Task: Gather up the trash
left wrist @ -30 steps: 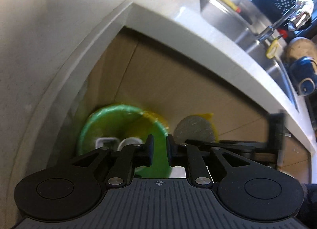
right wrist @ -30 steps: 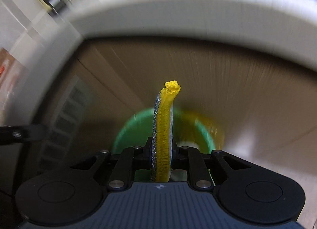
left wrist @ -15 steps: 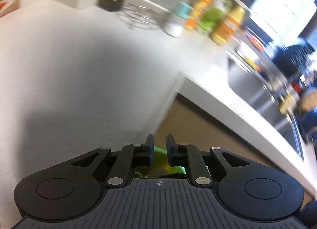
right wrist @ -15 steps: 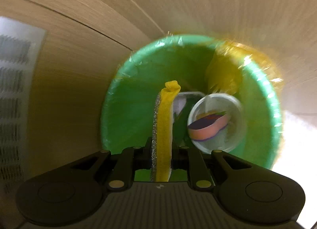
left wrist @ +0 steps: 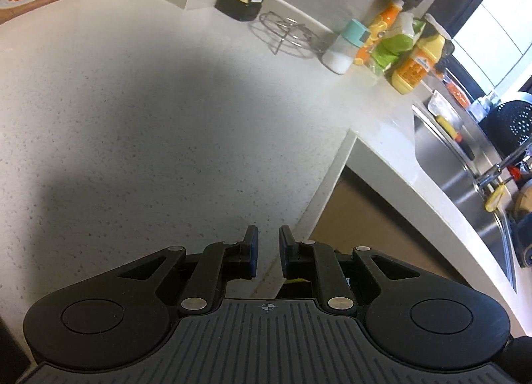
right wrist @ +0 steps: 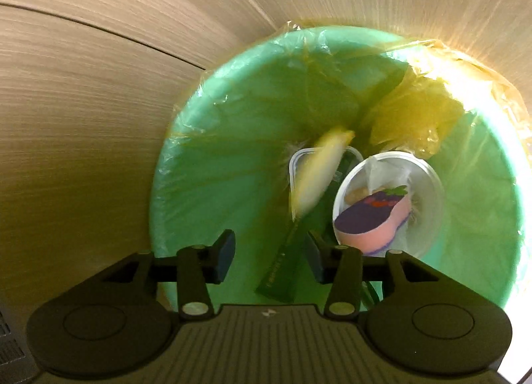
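- My right tool (right wrist: 271, 256) hangs over the mouth of the green bin (right wrist: 206, 164), pointing steeply down into it; its jaws have just been opening and now stand moderately wide with nothing between the pads.
- The yellow sponge (right wrist: 316, 178) is free of the tool and blurred, below and a little right of the fingertips, its long axis running from lower left to upper right; I judge it is dropping onto the trash.
- It lies over a clear rectangular tub (right wrist: 352, 154), just beside a round lidded cup (right wrist: 389, 201), with a dark green carton (right wrist: 292, 267) slanting up from under the tool.
- A yellow-tinted liner (right wrist: 415, 111) bunches at the far side of the bin.
- My left tool (left wrist: 267, 251) is narrow and empty, aimed across the pale speckled counter (left wrist: 149, 118), with the counter edge just beyond its right finger.
- That stretch of counter is bare; bottles (left wrist: 392, 48) and a wire trivet (left wrist: 286, 35) stand far back by the wall, well apart from the tool.
- So I judge the next piece lies counter-side, and the left hand is the nearer one; the right must first rise out of the bin.
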The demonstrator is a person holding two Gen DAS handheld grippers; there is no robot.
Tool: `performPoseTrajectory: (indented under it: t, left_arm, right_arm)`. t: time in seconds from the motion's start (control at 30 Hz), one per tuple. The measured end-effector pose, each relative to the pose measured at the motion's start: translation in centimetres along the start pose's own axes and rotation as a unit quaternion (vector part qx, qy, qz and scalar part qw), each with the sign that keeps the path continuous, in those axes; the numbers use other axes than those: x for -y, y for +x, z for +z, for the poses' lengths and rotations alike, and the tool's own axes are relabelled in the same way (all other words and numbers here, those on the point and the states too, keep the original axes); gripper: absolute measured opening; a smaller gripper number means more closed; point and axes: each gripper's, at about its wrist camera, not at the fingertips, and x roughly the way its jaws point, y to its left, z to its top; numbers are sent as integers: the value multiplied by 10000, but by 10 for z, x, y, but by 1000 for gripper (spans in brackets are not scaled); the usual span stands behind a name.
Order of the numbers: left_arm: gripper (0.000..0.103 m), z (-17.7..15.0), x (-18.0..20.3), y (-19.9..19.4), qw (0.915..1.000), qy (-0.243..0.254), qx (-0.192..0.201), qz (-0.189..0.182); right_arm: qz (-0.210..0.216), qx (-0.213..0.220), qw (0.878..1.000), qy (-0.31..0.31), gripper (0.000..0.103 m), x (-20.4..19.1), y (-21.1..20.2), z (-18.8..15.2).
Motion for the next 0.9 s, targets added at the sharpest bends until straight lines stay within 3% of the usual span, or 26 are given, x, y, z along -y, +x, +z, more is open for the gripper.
performPoseTrajectory:
  t: [0.2,0.4,0.6,0.77,0.83,0.9]
  left_arm:
    - [16,-4,-3,-1,10000,31,19,80]
    - [16,-6,-4,1,9998,-95,95,144]
    - [16,-7,7,-1,9989,169,103,434]
    - [16,-11,11,-6,9978,209,170,613]
    - [16,-11,13,-12,9973,201,290,637]
    - [16,-10,14,-19,9968,164,450,644]
  right_arm:
    - [17,233,9997,-98,46,0,-40,-17]
    - [-350,611,9965,-447,46,3,-87,-40]
    - [-554,1023,9898,-823,46,-14,-126,-50]
    - [-554,1847,9635,-1855,46,-72,-192,-74]
    - [-397,2290,9460,-2259,46,-98,-225,-87]
    - [-188,2812,9211,-2686,47,-127,-261,-100]
